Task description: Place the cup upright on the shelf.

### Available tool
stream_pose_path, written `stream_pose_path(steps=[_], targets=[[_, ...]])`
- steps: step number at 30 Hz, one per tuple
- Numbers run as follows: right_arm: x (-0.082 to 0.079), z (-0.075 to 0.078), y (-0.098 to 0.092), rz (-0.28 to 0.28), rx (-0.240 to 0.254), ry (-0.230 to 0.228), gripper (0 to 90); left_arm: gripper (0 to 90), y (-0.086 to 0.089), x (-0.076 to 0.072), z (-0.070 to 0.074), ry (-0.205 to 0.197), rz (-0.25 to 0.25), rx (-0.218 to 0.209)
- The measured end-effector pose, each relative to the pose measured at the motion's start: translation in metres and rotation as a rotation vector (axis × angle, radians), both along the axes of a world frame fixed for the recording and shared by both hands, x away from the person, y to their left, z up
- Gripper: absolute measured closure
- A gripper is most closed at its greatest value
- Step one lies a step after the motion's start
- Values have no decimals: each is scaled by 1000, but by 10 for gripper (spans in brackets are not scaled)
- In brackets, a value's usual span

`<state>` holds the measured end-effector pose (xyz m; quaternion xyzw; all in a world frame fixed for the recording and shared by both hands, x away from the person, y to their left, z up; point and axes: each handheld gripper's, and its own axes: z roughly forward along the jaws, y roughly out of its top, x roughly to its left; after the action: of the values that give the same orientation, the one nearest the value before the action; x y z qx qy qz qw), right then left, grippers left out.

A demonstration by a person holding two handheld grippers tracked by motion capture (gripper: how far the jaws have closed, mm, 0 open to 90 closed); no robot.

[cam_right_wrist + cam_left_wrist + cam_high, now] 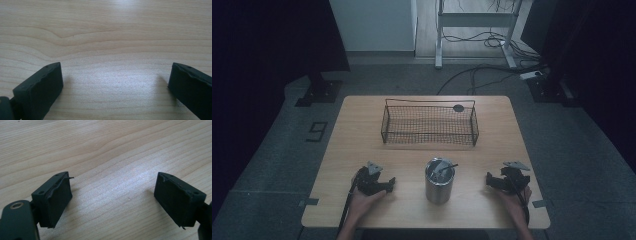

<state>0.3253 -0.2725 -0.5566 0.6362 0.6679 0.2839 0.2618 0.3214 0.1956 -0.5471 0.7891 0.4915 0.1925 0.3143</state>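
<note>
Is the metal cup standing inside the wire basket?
No, the metal cup stands on the table, apart from the wire basket and nearer the person.

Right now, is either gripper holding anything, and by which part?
Nothing is held: the left gripper and right gripper rest on the table, jaws apart.

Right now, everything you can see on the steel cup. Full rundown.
The steel cup is a plain metal cylinder, brushed grey, standing upright near the table's front edge, between the left gripper and right gripper. Neither touches it. Thin utensil-like items lean inside, one dark handle poking over the rim to the right; what they are is too small to tell.
</note>
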Motion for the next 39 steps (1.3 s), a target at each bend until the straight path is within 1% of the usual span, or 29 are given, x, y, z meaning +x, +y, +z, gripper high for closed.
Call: stream_pose_path(steps=[6, 10, 11, 14, 16, 18, 22, 23, 24, 25, 26, 27, 28, 29, 30, 31, 32, 34, 35, 39], targets=[[0, 0, 0, 8, -2, 0, 0, 140, 0, 0, 0, 0, -1, -1], [-1, 0, 1, -5, -24, -11, 0, 143, 0, 0, 0, -1, 1, 0], [-1, 1, 1, -1, -26, -13, 0, 155, 0, -1, 0, -3, 11, -2], [0, 0, -1, -2, 1, -3, 0, 183, 0, -2, 1, 2, 32, 0], [1, 0, -1, -1, 1, -2, 1, 181, 0, -2, 3, 7, 42, 5], [0, 0, -1, 6, -1, -6, 9, 178, 0, -4, 6, -9, 53, -2], [0, 1, 0, 10, -9, -12, 23, 157, 1, -9, 13, -56, 43, -12], [0, 1, 0, 10, -9, -12, 23, 153, 1, -9, 13, -56, 43, -12], [-1, 1, 0, 11, -12, -14, 25, 153, 0, -11, 15, -70, 38, -23], [-1, 1, 0, 12, -9, -15, 30, 150, 0, -14, 20, -86, 21, -47], [-1, 1, 0, 12, -7, -15, 31, 149, 0, -16, 23, -95, 6, -64], [-1, 1, 0, 12, -7, -15, 31, 148, 0, -16, 23, -95, 6, -64], [-1, 1, 0, 12, -2, -14, 33, 147, -2, -21, 31, -121, -19, -86], [-1, 1, 0, 13, -2, -14, 34, 146, -2, -21, 31, -121, -19, -86], [-1, 1, 0, 14, -3, -15, 35, 145, -4, -24, 37, -144, -37, -100], [-1, 1, 0, 14, -3, -15, 35, 144, -4, -24, 37, -144, -37, -100], [-1, 1, 0, 14, -3, -15, 35, 143, -5, -27, 42, -153, -49, -120], [-1, 0, 0, 13, -3, -15, 35, 139, -6, -29, 46, -154, -60, -142], [-1, 0, 0, 13, -3, -15, 35, 136, -6, -29, 46, -154, -60, -142], [-1, 1, 0, 11, -3, -15, 37, 132, -8, -33, 51, -150, -71, -170]])
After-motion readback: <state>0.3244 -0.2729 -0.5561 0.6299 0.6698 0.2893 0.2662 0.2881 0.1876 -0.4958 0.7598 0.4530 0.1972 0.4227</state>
